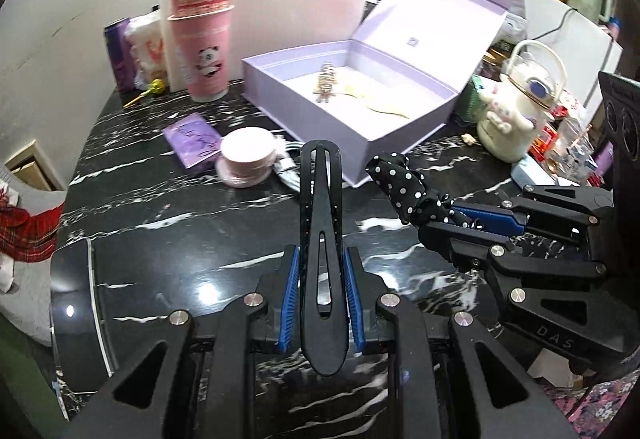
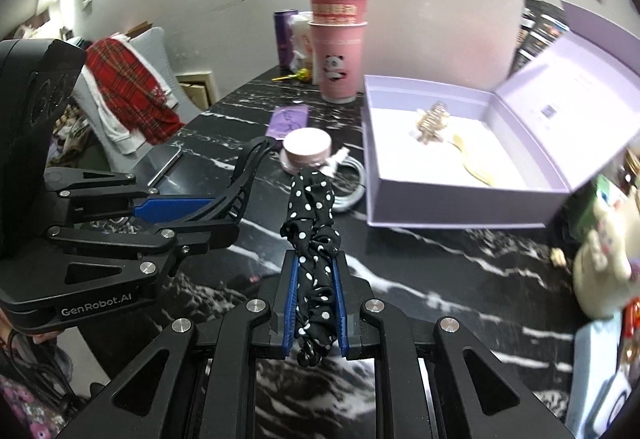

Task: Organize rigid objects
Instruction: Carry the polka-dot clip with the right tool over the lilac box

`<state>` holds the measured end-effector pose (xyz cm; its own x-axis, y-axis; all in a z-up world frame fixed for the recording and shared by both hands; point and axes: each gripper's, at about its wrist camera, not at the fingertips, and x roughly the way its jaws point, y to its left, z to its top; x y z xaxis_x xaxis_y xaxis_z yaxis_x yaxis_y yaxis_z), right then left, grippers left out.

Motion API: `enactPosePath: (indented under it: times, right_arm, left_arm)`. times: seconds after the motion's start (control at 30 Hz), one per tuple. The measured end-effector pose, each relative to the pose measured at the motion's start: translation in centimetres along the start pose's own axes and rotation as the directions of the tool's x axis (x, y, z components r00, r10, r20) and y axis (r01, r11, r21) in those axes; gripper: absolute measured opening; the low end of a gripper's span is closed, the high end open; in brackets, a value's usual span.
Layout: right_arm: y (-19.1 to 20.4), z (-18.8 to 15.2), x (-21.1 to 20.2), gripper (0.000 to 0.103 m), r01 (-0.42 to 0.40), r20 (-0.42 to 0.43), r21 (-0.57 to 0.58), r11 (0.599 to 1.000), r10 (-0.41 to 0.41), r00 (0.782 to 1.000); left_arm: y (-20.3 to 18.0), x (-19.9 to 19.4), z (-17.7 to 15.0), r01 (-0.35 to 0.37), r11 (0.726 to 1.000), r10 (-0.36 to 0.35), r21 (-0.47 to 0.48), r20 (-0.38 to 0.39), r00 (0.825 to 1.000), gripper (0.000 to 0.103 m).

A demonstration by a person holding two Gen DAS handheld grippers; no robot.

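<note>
My left gripper point(image 1: 322, 263) is shut on a long black hair clip point(image 1: 321, 223) that sticks forward over the black marble table point(image 1: 160, 239). To its right, my right gripper point(image 2: 316, 271) is shut on a black polka-dot hair scrunchie point(image 2: 314, 215), also seen from the left wrist as the scrunchie point(image 1: 400, 179). Ahead stands an open lilac box point(image 1: 360, 107) with its lid up. Inside lie a gold rhinestone hair clip point(image 1: 326, 83) and a pale yellow clip point(image 1: 380, 101). The left gripper point(image 2: 224, 203) with the black clip point(image 2: 248, 167) shows at the left of the right wrist view.
Left of the box stand stacked pink cups point(image 1: 204, 43), a round pink case point(image 1: 248, 155), a purple card point(image 1: 194, 141) and a white cable point(image 1: 288, 167). A cream plush bottle point(image 1: 516, 107) and clutter sit to the right. A phone point(image 1: 76, 319) lies near the left edge.
</note>
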<state>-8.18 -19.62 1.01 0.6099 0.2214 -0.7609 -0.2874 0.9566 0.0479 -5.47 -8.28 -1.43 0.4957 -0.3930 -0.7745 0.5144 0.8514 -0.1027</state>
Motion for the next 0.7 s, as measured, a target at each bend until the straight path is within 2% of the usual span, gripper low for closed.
enactPosePath:
  times: [0.4, 0.7]
  right_arm:
    - [-2.7, -2.1, -2.5, 0.016, 0.044, 0.0, 0.07, 0.997, -0.044, 0.999]
    - [-5.0, -2.3, -2.8, 0.016, 0.051, -0.001, 0.104, 0.993, -0.051, 0.999]
  left_arm:
    - [-3.6, 1.2, 1.0, 0.058, 0.996, -0.057, 0.07, -0.022, 0.998, 0.022]
    - [-5.3, 2.4, 2.8, 0.075, 0.993, -0.073, 0.094, -0.03, 0.997, 0.022]
